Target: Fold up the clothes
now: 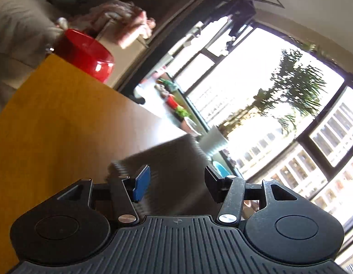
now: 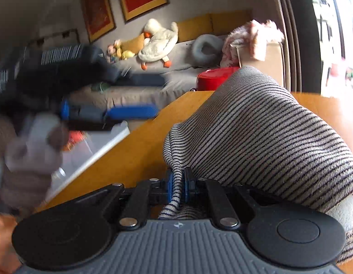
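Observation:
A beige knit garment with thin dark stripes (image 2: 256,127) lies bunched on the wooden table (image 2: 135,155). My right gripper (image 2: 176,187) is shut on a fold of its edge, and the cloth hangs down between the blue pads. In the left wrist view my left gripper (image 1: 177,182) is open, with a wide gap between its fingers. It hovers over the blurred striped garment (image 1: 167,155) and nothing is pinched between the pads. The left gripper (image 2: 101,114) also shows as a blurred dark shape at the left of the right wrist view.
A red pot (image 1: 85,52) and a cardboard box topped with pink cloth (image 1: 121,22) stand past the table's far corner. A clear plastic bin (image 2: 85,150) sits beside the table's left edge. Behind are a grey sofa (image 2: 153,84) with a goose plush (image 2: 158,43) and a large window (image 1: 256,91).

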A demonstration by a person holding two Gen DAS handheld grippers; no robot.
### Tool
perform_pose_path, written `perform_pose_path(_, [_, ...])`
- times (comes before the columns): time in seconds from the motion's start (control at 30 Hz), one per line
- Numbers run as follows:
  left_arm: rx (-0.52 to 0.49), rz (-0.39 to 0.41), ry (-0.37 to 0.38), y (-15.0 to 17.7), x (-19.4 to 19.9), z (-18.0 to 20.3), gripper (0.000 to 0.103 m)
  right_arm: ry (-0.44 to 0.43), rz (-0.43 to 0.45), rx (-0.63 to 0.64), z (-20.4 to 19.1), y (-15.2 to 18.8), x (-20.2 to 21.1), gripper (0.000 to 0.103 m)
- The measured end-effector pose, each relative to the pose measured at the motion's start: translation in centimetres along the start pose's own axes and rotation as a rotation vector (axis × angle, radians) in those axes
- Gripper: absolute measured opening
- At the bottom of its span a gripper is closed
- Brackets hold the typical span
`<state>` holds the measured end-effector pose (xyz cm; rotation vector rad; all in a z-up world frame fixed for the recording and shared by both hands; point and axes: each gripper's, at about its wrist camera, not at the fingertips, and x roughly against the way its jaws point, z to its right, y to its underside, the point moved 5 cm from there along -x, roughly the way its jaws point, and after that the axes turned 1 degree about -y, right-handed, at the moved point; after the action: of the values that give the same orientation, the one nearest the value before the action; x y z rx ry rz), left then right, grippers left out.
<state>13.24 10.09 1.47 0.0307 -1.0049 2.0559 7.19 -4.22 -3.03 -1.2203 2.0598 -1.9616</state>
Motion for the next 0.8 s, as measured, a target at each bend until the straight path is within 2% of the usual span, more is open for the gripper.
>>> perform_pose_path(0.03, [-0.010, -0.022, 0.025, 0.0, -0.9, 0.9, 0.056, 0.022, 0.003, 0.041, -0.6, 0.2, -0.1, 0.008])
perform_pose_path(0.1, [-0.023, -0.065, 0.003, 1.0, -2.8, 0.8, 0.053, 0.044, 0.008, 0.103, -1.1, 0.2, 0.0, 0.009])
perform_pose_path(0.13, [-0.026, -0.079, -0.011, 1.6, -3.6, 0.5, 0.052, 0.040, 0.008, 0.123, -1.2, 0.1, 0.4, 0.014])
perform_pose_path(0.17, [-0.030, -0.092, -0.025, 2.2, -4.4, 0.2, 0.043, 0.019, 0.006, 0.131, -1.0, 0.0, 1.2, 0.018])
perform_pose_path(0.2, [-0.032, -0.103, -0.037, 2.7, -5.1, -0.1, 0.037, -0.003, 0.004, 0.138, -0.8, -0.2, 2.1, 0.030])
perform_pose_path(0.27, [-0.017, -0.101, -0.030, 2.6, -5.0, -0.4, 0.037, -0.045, 0.003, 0.153, -0.2, -0.6, 4.1, 0.042])
perform_pose_path(0.3, [-0.027, -0.102, -0.035, 2.7, -4.9, -0.4, 0.037, -0.048, 0.013, 0.151, 0.4, -0.8, 5.3, 0.053])
perform_pose_path(0.33, [-0.038, -0.103, -0.041, 2.8, -4.8, -0.5, 0.037, -0.050, 0.023, 0.148, 1.0, -1.1, 6.5, 0.059])
perform_pose_path(0.43, [-0.065, -0.103, -0.052, 3.2, -4.6, 0.0, 0.037, -0.021, 0.111, 0.028, 4.6, -2.5, 10.0, 0.066])
perform_pose_path(0.5, [-0.069, -0.102, -0.053, 3.4, -4.5, 0.0, 0.037, 0.043, 0.185, -0.124, 8.5, -2.8, 11.9, 0.066])
perform_pose_path(0.57, [-0.068, -0.104, -0.051, 3.2, -4.3, -0.2, 0.037, 0.107, 0.193, -0.169, 11.1, -2.2, 12.5, 0.065])
perform_pose_path(0.6, [-0.068, -0.105, -0.050, 3.1, -4.2, -0.3, 0.037, 0.139, 0.196, -0.190, 12.3, -1.9, 12.8, 0.056])
perform_pose_path(0.63, [-0.069, -0.105, -0.050, 3.1, -4.2, -0.4, 0.037, 0.170, 0.198, -0.210, 13.5, -1.6, 13.2, 0.044])
perform_pose_path(0.7, [-0.070, -0.107, -0.050, 3.0, -4.3, -0.5, 0.037, 0.208, 0.148, -0.153, 13.8, -0.2, 13.3, 0.036])
perform_pose_path(0.8, [-0.071, -0.106, -0.051, 3.1, -4.3, -0.5, 0.037, 0.188, 0.112, -0.090, 13.0, 1.7, 13.3, 0.036])
